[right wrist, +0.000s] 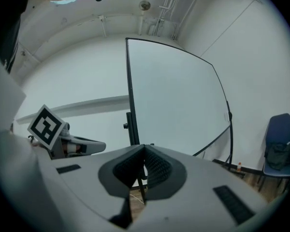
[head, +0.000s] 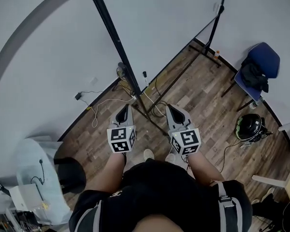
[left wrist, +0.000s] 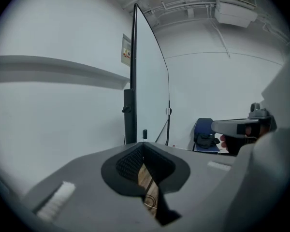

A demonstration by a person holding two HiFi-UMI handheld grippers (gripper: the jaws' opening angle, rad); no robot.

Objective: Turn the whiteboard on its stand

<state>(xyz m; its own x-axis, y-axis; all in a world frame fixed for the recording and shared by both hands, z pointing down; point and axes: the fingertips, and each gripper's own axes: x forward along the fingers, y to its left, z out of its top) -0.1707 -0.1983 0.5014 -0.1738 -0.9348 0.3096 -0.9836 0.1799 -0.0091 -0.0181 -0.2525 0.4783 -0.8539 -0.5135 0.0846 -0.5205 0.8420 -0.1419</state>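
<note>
Whiteboard [head: 169, 28] stands upright on its stand, straight ahead of the person, with its wide face running away and to the right; near post [head: 117, 42] of its frame is vertical and rises between the two grippers and just beyond their tips; left gripper [head: 126, 109] has its jaws fully together with nothing in them and sees the board almost edge-on; right gripper [head: 172, 109] is likewise closed and empty and looks more onto the board's face; neither touches the frame; left looks slightly nearer the post, though it's close to even; turning likely means pushing or gripping that near edge so the board swings about its stand; stand foot bars [head: 154, 122] and loose cables [head: 94, 111] lie on the floor [head: 203, 95] right by the feet, a trip or snag risk; blue chair [head: 261, 64] and helmet [head: 248, 127] sit well apart on the right; wall is close behind on the left, limiting swing.
</note>
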